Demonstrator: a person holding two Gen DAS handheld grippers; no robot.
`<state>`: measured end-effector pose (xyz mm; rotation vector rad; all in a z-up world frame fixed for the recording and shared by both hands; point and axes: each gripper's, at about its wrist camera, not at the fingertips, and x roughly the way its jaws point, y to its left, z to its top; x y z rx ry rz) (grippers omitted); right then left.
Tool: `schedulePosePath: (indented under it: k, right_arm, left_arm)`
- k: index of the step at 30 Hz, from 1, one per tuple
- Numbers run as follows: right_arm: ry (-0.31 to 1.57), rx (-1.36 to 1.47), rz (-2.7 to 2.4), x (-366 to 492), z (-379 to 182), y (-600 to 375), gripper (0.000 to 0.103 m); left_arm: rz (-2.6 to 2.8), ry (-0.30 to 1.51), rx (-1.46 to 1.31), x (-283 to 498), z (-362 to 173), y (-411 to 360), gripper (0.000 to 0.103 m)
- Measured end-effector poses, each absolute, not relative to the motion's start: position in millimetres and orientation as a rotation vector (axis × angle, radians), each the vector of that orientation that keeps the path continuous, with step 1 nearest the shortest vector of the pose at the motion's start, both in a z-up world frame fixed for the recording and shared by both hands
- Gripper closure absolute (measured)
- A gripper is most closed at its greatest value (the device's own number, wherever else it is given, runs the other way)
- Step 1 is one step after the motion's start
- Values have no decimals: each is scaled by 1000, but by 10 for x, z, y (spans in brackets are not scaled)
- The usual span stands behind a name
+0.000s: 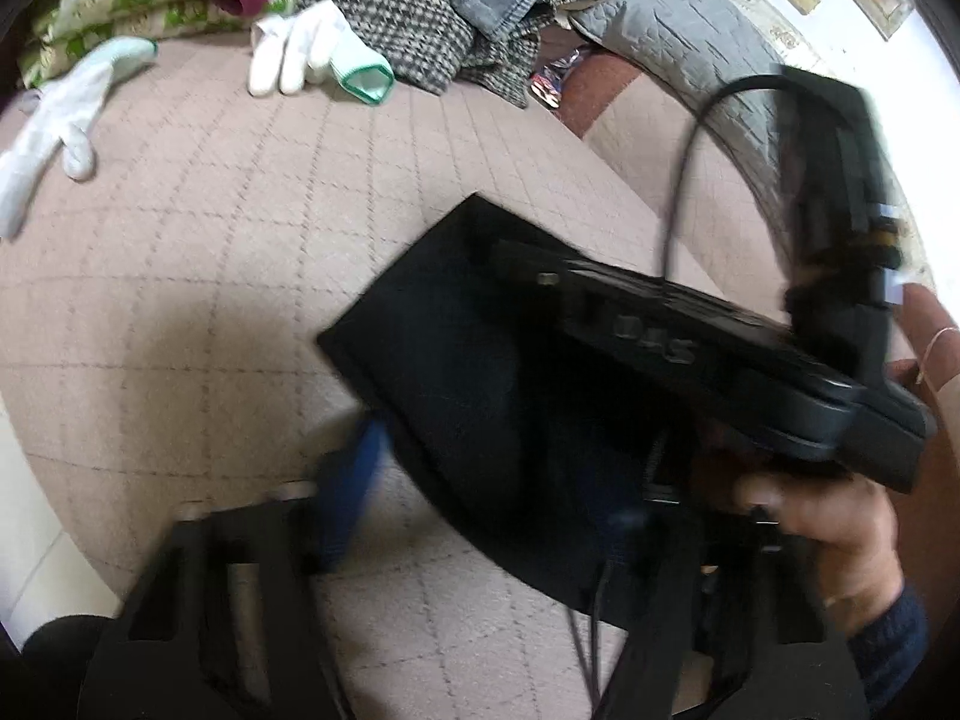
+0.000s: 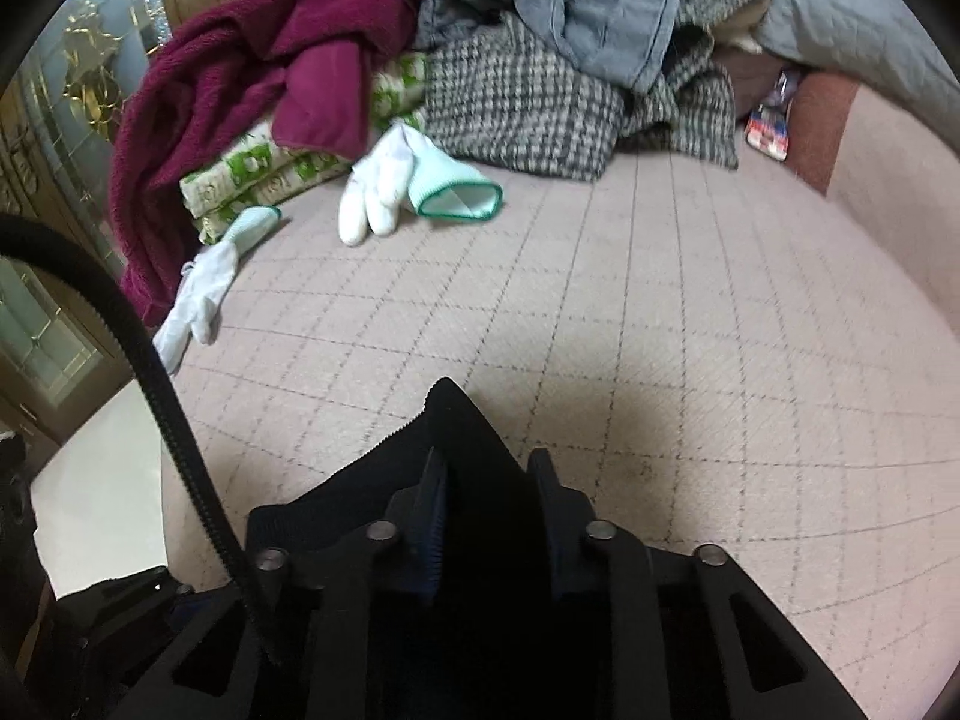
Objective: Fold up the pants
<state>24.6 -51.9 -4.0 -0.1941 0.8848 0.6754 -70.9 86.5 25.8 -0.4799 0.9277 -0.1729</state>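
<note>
The black pants [image 1: 456,372] are held up above a pink quilted bed [image 1: 210,228], one corner pointing toward the far side. My right gripper [image 2: 489,498] is shut on the pants' edge [image 2: 447,414], cloth pinched between its blue-padded fingers [image 2: 432,510]. In the left wrist view the right gripper's body [image 1: 708,336] and the bare hand holding it [image 1: 840,522] cross in front. My left gripper [image 1: 480,480] shows one blue finger [image 1: 351,492] at the pants' lower edge; its other finger is hidden behind the cloth.
At the bed's far side lie two white gloves [image 2: 390,180] [image 2: 204,288], a maroon garment [image 2: 252,60], a green-patterned folded cloth [image 2: 258,168], a checked garment [image 2: 522,102], grey denim [image 2: 606,30] and a grey quilted pillow [image 1: 690,18]. A black cable [image 2: 162,390] hangs left.
</note>
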Motion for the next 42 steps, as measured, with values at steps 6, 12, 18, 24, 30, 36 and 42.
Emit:
schedulePosePath:
  k: [6,12,18,24,30,36,42]
  right_arm:
    - [802,-122,688,12,312,-740,86]
    - [655,-30,669,-433,874,-1279,88]
    - [573,94,594,-829,1096,-2057,93]
    - [587,223,461,-1138,869,-2808,94]
    - [703,357,278,-1330,310,-3362,94]
    - [733,445,165,-1560,124,-3599,62]
    - [686,645,197,-1857,207,-3818,51]
  left_arm:
    - [-241,849,-435,-818,456,827,80]
    - [-356,720,-349,-1036,910,549,82]
    - [-527,688,-244,-1210,1158,-17,82]
    - [-649,761,-114,-1358,903,-720,82]
    - [-679,855,7,-1431,592,-1119,80]
    - [-757,818,101,-1589,702,-1063,70]
    - [-832,761,131,-1664,922,-782,69]
